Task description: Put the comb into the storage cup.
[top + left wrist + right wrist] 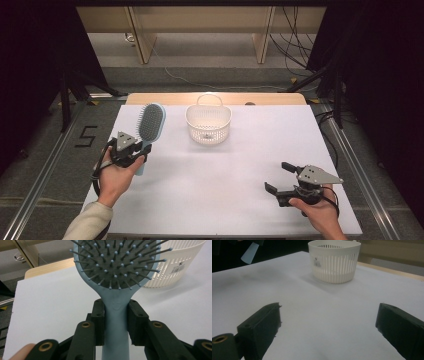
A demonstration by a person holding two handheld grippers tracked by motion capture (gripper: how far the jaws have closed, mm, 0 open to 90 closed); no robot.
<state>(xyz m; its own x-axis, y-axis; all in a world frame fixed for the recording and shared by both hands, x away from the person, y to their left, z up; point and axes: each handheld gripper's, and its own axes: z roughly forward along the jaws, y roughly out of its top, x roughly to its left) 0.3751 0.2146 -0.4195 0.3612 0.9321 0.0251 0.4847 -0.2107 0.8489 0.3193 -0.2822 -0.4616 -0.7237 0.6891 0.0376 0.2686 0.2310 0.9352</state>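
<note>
While the left gripper [134, 150] clamps the pale blue hairbrush [116, 290] by its handle, just below the head, its jaws press on both sides of the neck with no gap left, so the brush is firmly held. In the high view the brush [150, 125] stands raised off the white table cover [215, 190], its bristled head pointing away from the person, near the cover's left edge. To its right, near but apart, sits the white slatted basket [208, 122], upright, with its loop handle at the far rim. What lies in it is hard to make out; a small dark mark on its floor may be a label.

Over at the near right, the right gripper [280, 177] hovers low with its jaws spread wide and nothing between them; its own view looks across bare cover toward the basket [334, 261].

Judging by this, the pick-up is done and the brush is in the air. Left to do, most likely, is carrying it over the basket's rim and letting it go inside.
</note>
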